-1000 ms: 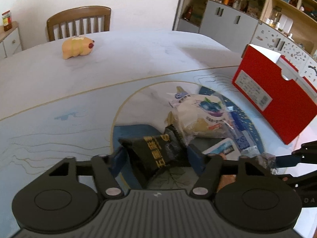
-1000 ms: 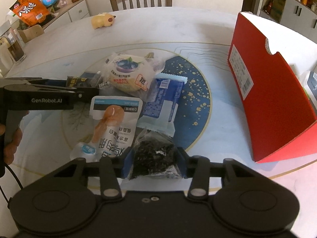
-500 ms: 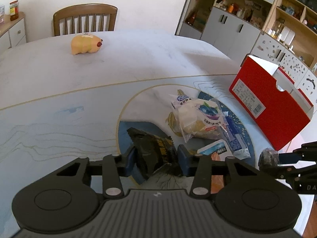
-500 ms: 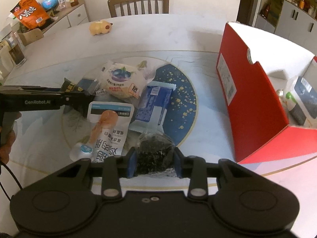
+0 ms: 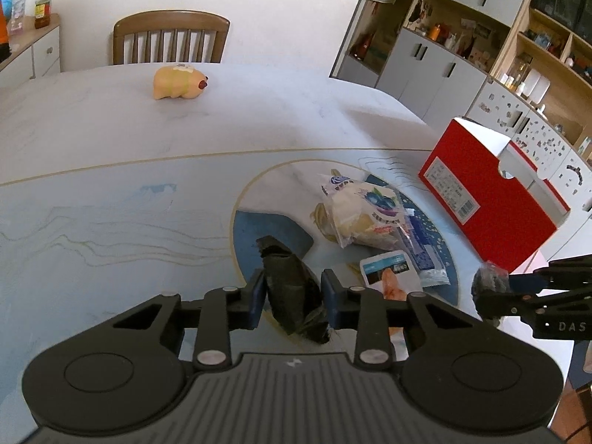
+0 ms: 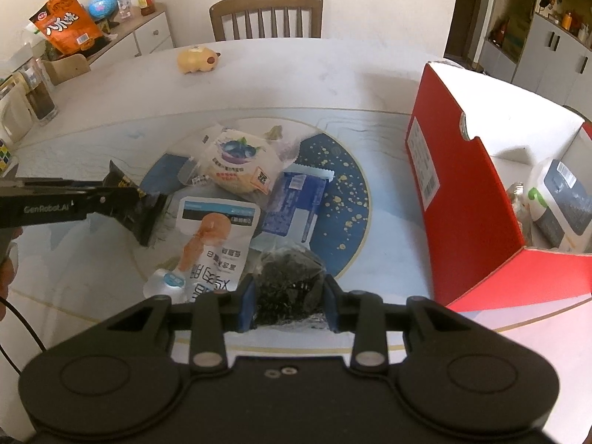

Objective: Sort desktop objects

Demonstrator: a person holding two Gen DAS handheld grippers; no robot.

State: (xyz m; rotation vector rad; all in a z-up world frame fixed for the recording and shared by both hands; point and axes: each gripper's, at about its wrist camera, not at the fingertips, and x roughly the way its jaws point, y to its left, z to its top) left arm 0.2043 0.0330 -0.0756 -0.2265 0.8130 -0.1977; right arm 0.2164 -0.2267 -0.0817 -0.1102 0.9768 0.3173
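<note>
Left tool (image 5: 292, 294) has just closed, now clamped on the black snack packet (image 5: 290, 288), lifted off the surface (image 5: 111, 192). Right tool (image 6: 288, 305) stays clamped on the dark seaweed packet (image 6: 288, 288), raised nearer the red box (image 6: 477, 199).

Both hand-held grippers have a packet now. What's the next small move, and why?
Probably swing the right hand-held gripper toward the open red box and release there. Its pads already clamp the dark crinkly packet, clear of the table, and the box beside it already holds sorted items. The left hand-held gripper, just closed on the black packet, can follow.
</note>
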